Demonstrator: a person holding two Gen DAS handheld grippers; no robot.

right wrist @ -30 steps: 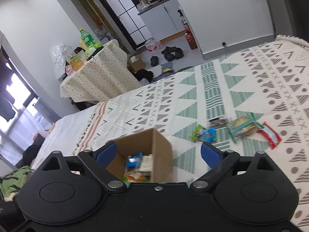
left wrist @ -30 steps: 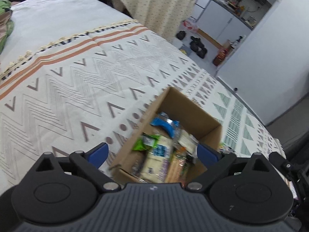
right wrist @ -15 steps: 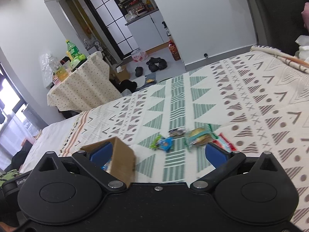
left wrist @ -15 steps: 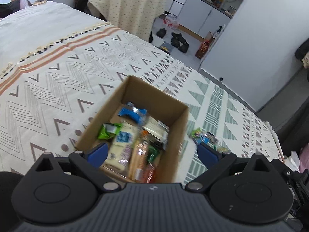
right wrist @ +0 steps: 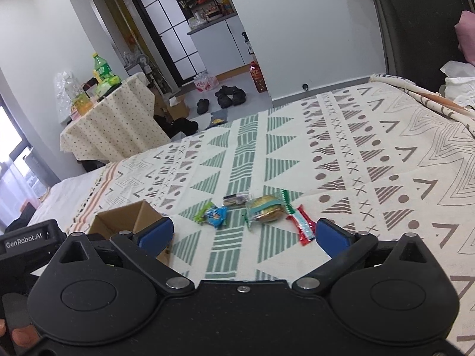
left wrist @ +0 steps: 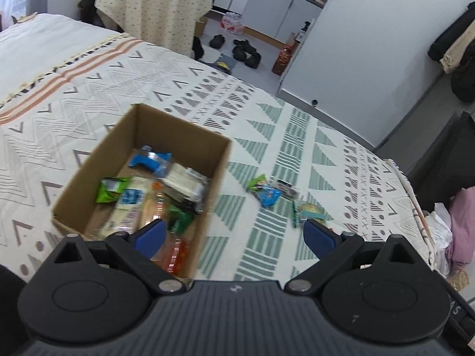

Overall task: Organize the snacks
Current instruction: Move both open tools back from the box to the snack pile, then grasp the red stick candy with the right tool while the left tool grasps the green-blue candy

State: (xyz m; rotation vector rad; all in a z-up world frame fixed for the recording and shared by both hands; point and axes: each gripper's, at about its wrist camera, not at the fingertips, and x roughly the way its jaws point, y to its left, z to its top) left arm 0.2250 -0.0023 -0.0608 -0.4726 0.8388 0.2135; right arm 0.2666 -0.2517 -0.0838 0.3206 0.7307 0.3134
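both views have swung to the right over the last second, away from the box and toward the loose snacks on the bed. in the right wrist view, the right claw [right wrist: 242, 235] spreads wide and holds nothing. just beyond its blue tips, four loose snacks lie in a short row on the patterned bedspread [right wrist: 371, 160]: a red and green wrapped candy [right wrist: 301, 227] nearest the right tip, a clear-wrapped round biscuit [right wrist: 267, 209], a blue packet [right wrist: 216, 216] with a green end, and a small dark packet [right wrist: 236, 198] behind. a second ago this view centred on the cardboard box [right wrist: 124, 222], which now sits at the left edge. in the left wrist view, the left claw [left wrist: 234, 238] is also wide open and empty, hovering over the box's near right corner. the cardboard box already holds many packets, with the same loose snacks to its right. judging from this, the right claw is lining up for the next pick, and four snacks remain to be boxed. further off stand a draped table [right wrist: 115, 124] and shoes [right wrist: 227, 96] on the floor.
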